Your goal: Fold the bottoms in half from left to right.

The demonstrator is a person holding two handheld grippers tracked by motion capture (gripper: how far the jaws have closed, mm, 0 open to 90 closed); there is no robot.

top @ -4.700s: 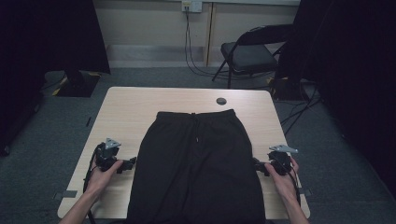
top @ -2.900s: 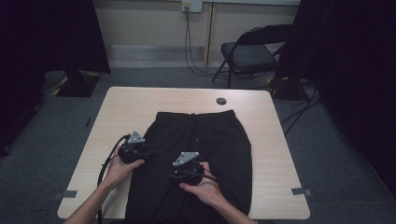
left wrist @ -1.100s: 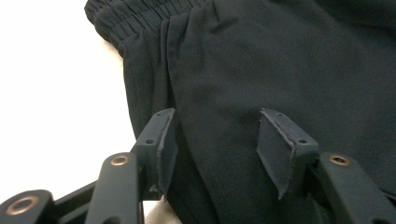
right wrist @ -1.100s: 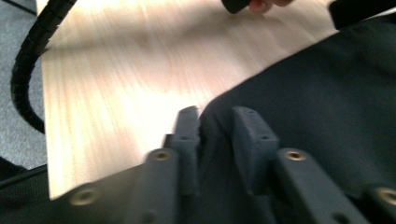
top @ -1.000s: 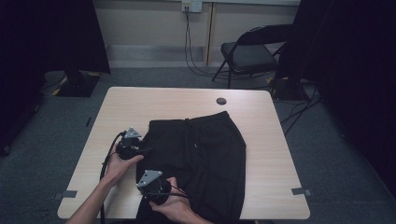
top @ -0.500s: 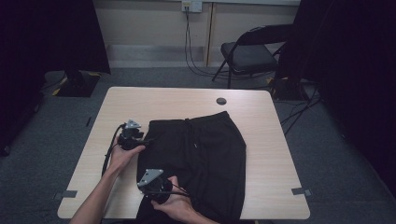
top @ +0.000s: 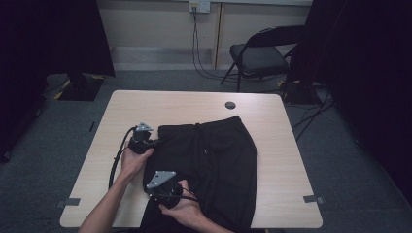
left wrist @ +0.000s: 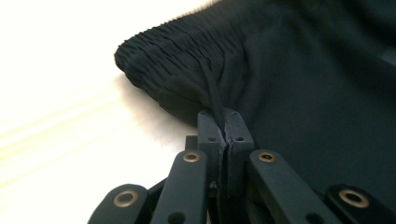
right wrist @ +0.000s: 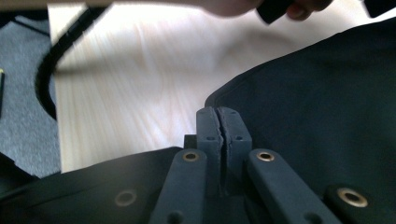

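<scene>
A pair of black shorts point(top: 218, 155) lies on the light wooden table point(top: 170, 107), its right side folded over to the left. My left gripper point(top: 154, 141) is at the left corner of the elastic waistband point(left wrist: 177, 60). Its jaws have just been closing, and my left gripper point(left wrist: 225, 122) now pinches a fold of that waistband cloth. My right gripper point(top: 154, 187) sits at the near left edge of the shorts. In the right gripper view my right gripper point(right wrist: 218, 116) is shut at the hem of the black cloth point(right wrist: 317, 107).
A small black round disc point(top: 230, 105) lies near the table's far edge. The left gripper's cable point(top: 119, 155) loops over the table's left part. A folding chair point(top: 262, 53) stands behind the table. Bare wood point(right wrist: 140, 84) lies left of the shorts.
My left hand has moved away from me along the shorts' left edge to the waistband corner, and its jaws have shut on the cloth. The right hand has stayed put.
</scene>
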